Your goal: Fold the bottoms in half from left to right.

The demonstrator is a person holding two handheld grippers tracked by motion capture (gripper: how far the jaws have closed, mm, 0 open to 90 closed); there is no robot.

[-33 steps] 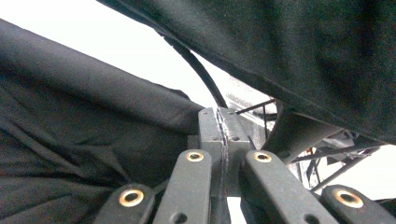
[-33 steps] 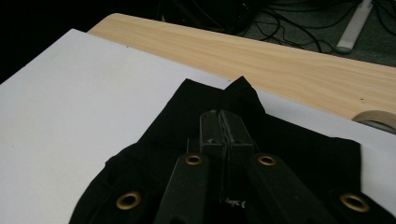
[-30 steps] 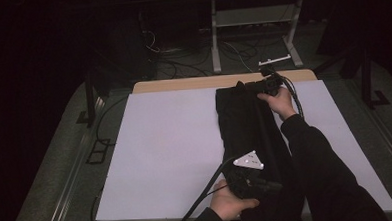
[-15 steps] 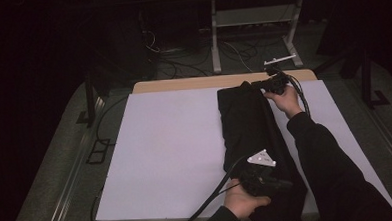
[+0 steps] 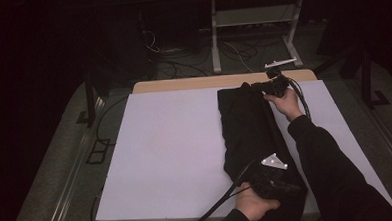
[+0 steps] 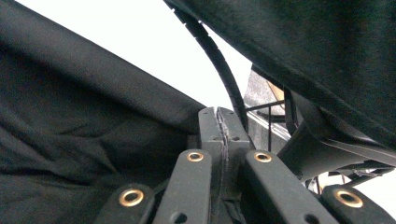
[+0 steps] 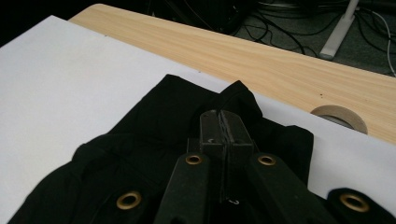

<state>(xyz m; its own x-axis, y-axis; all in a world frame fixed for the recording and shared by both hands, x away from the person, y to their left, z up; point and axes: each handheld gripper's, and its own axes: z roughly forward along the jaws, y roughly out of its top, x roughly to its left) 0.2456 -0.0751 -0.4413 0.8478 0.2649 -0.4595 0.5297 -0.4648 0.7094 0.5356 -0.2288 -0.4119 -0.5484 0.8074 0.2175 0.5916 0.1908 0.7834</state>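
Now both grippers, left point(image 5: 287, 186) and right point(image 5: 255, 86), pinch the black cloth point(image 5: 250, 128) (folded long) lying on the white sheet point(image 5: 175, 146).

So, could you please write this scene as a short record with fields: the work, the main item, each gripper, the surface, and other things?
work: folding or straightening a dark garment on a table
main item: black garment, lying lengthwise on the right half of the white table cover
left gripper: at the garment's near end, jaws shut; black cloth seems pinched between them
right gripper: at the garment's far end, jaws shut over the cloth
surface: white cover, with a wooden table edge beyond it
other things: roll of tape on the wood
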